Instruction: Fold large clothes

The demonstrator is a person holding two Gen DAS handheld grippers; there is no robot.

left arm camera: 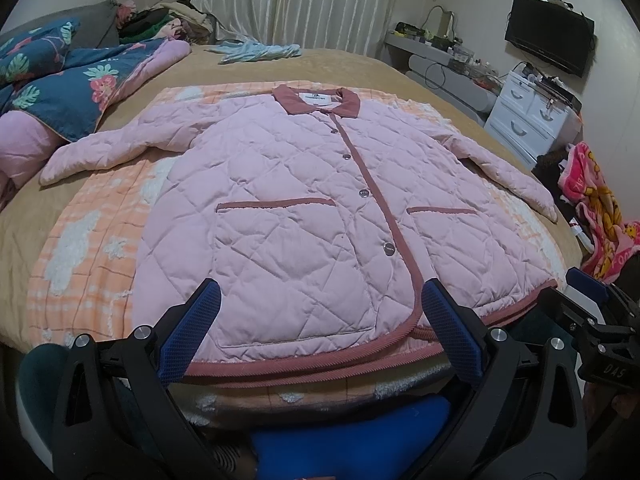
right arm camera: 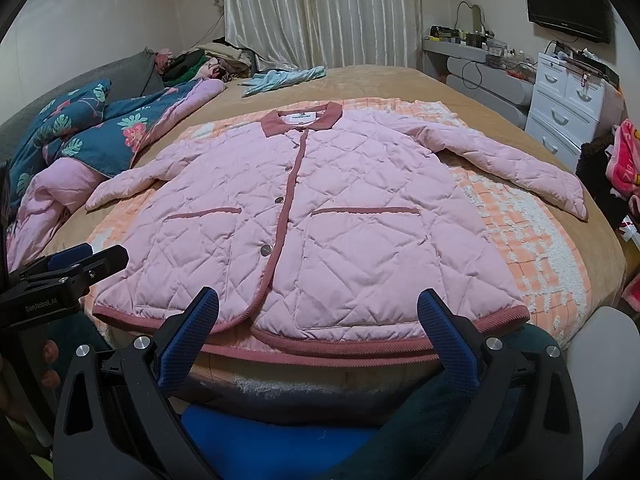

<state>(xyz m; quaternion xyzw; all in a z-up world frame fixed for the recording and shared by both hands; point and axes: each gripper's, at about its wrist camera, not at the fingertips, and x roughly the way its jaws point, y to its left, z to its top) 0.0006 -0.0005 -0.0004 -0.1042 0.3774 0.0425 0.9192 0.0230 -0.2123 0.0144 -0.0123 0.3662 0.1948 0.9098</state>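
Note:
A pink quilted jacket (left arm camera: 288,200) with a dusty-red collar, trim and two front pockets lies flat and buttoned on a bed, front up, both sleeves spread out to the sides. It also shows in the right wrist view (right arm camera: 320,216). My left gripper (left arm camera: 320,292) is open and empty, hovering over the jacket's bottom hem near its left half. My right gripper (right arm camera: 318,300) is open and empty over the hem's right half. Each gripper shows at the edge of the other's view.
The jacket lies on an orange checked blanket (left arm camera: 80,240) over a tan bedspread (left arm camera: 360,64). A floral blue quilt (left arm camera: 60,80) is piled at the left. A light blue garment (left arm camera: 256,51) lies at the far side. White drawers (left arm camera: 528,116) stand to the right.

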